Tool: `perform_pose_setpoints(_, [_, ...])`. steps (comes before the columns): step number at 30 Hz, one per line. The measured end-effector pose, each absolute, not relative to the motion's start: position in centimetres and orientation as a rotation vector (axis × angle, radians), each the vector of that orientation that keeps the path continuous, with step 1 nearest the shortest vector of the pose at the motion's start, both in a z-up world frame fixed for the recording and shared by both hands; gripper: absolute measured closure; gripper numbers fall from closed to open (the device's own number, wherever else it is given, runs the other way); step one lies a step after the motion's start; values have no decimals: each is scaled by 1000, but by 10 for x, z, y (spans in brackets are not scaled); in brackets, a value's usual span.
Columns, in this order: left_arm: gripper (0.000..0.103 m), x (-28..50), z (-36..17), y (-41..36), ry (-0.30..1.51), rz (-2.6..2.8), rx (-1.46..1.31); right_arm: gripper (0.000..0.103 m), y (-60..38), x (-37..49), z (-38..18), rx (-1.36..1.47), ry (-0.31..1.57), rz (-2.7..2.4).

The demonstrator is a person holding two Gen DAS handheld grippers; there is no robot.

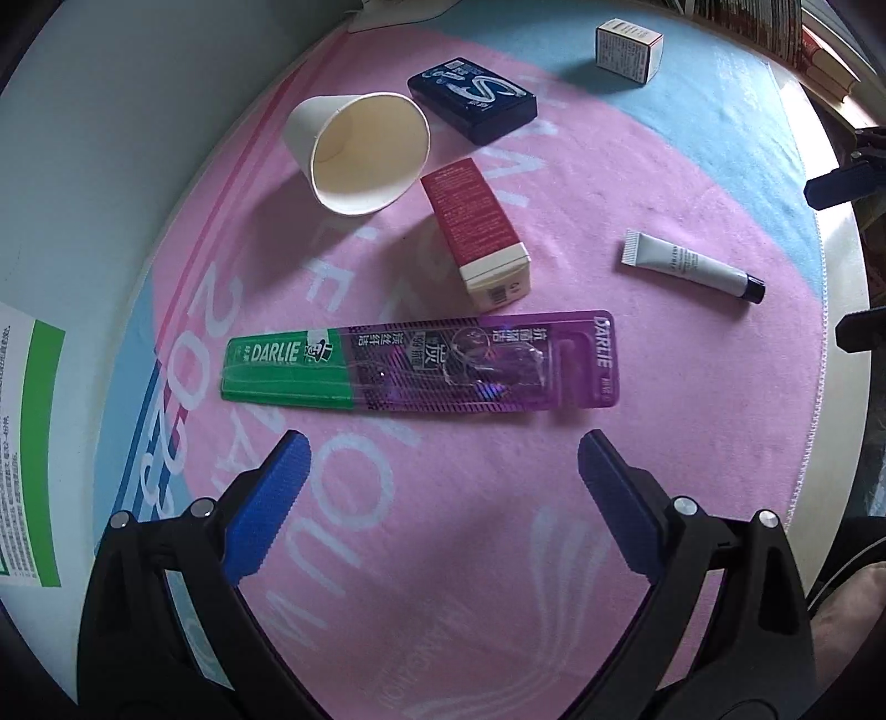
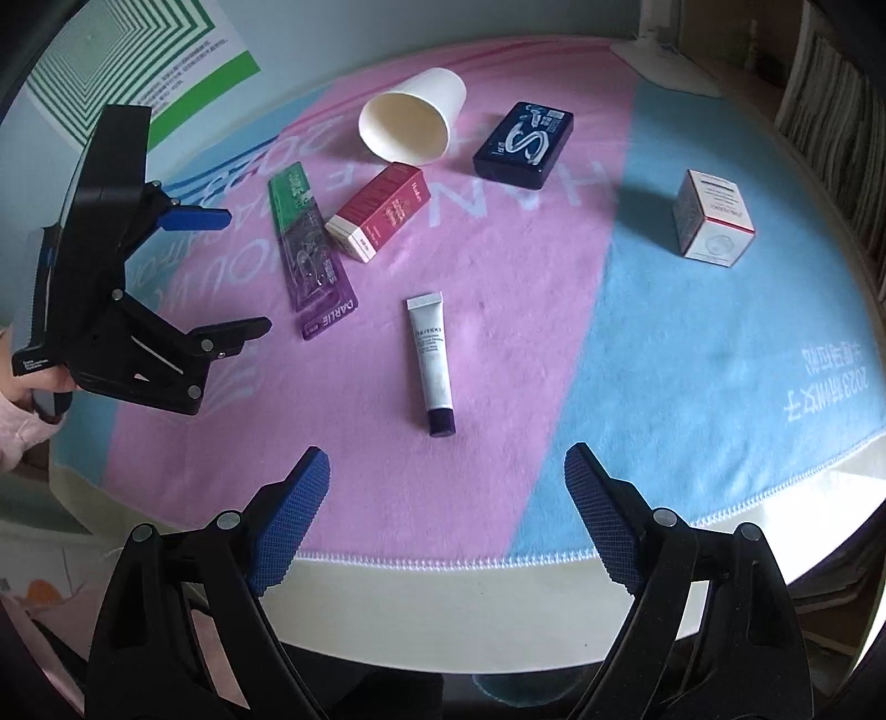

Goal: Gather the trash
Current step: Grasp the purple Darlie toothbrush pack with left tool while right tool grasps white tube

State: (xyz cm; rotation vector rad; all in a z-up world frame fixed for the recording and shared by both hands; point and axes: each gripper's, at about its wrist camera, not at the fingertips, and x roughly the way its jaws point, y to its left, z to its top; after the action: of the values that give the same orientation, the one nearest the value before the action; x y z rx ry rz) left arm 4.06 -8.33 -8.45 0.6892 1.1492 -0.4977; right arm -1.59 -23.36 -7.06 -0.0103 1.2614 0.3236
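Note:
Trash lies on a pink and blue cloth. A green and purple Darlie toothbrush pack lies flat just beyond my open, empty left gripper. Behind it are a red carton, a tipped white paper cup, a dark blue box, a white tube and a small white box. My right gripper is open and empty, just short of the white tube. The left gripper shows at the left of the right wrist view, beside the toothbrush pack.
The cloth covers a round cream table, whose edge lies under my right gripper. A green and white poster is on the wall behind. Books or papers stack at the far right. The small white box sits on the blue part.

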Motion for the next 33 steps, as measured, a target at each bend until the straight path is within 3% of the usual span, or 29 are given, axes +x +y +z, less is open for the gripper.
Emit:
perform_pose_setpoints(7, [5, 63, -107, -87, 1167, -609, 750, 35, -211, 12, -95, -110, 1318, 336])
perform_pose_setpoints(21, [6, 100, -113, -100, 1174, -901, 732, 53, -207, 35, -105, -176, 1292, 296])
perform_pose_setpoints(23, [10, 103, -113, -100, 1185, -931, 720, 59, -208, 34, -103, -165, 1288, 300])
perform_pose_setpoints(26, [20, 101, -110, -100, 1171, -968, 723, 83, -207, 30, -101, -134, 1294, 335])
perform_pose_setpoints(28, [33, 96, -107, -101, 1162, -994, 746, 87, -204, 29, -100, -139, 1297, 333])
perform_pose_setpoints(33, [50, 87, -102, -110, 1159, -1025, 776, 87, -204, 27, -94, -102, 1302, 320])
